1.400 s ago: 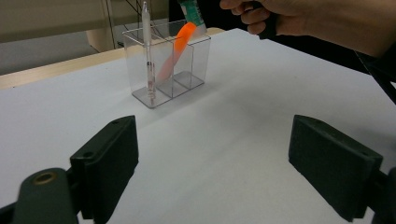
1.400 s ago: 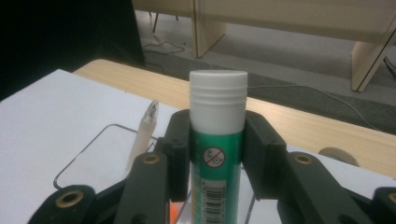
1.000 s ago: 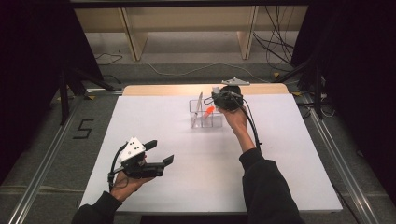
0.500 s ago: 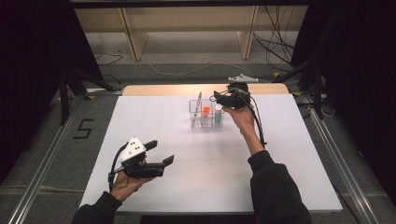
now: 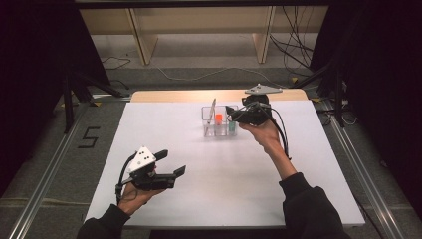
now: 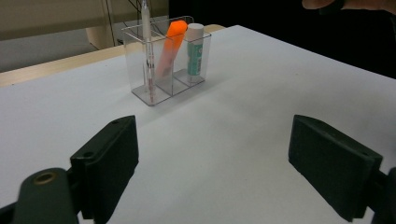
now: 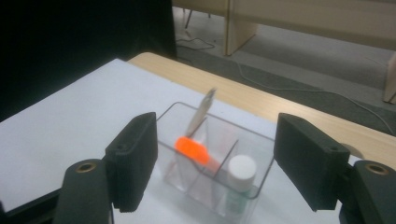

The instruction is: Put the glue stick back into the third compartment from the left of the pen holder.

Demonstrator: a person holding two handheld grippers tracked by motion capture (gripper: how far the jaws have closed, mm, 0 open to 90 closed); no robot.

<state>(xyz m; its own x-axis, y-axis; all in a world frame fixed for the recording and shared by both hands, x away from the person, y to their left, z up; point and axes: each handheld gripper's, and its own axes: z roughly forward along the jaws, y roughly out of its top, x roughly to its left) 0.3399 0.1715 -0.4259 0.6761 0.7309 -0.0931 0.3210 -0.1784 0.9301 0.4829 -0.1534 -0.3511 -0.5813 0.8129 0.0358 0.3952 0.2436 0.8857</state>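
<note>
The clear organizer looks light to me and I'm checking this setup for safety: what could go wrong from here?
The right gripper hovers open just above the clear organizer; a low or sideways move might knock it over or slide it on the table.

The pen and the orange marker lean loosely and stick up above the rim, so a jaw might catch one.

The white-capped tube sits in the end compartment, close to the wall, leaving a jaw little room.

organizer [image 6: 163, 60]: clear glossy plastic | table [image 5: 224, 174]: matt white | tool jaws: matt black
</note>
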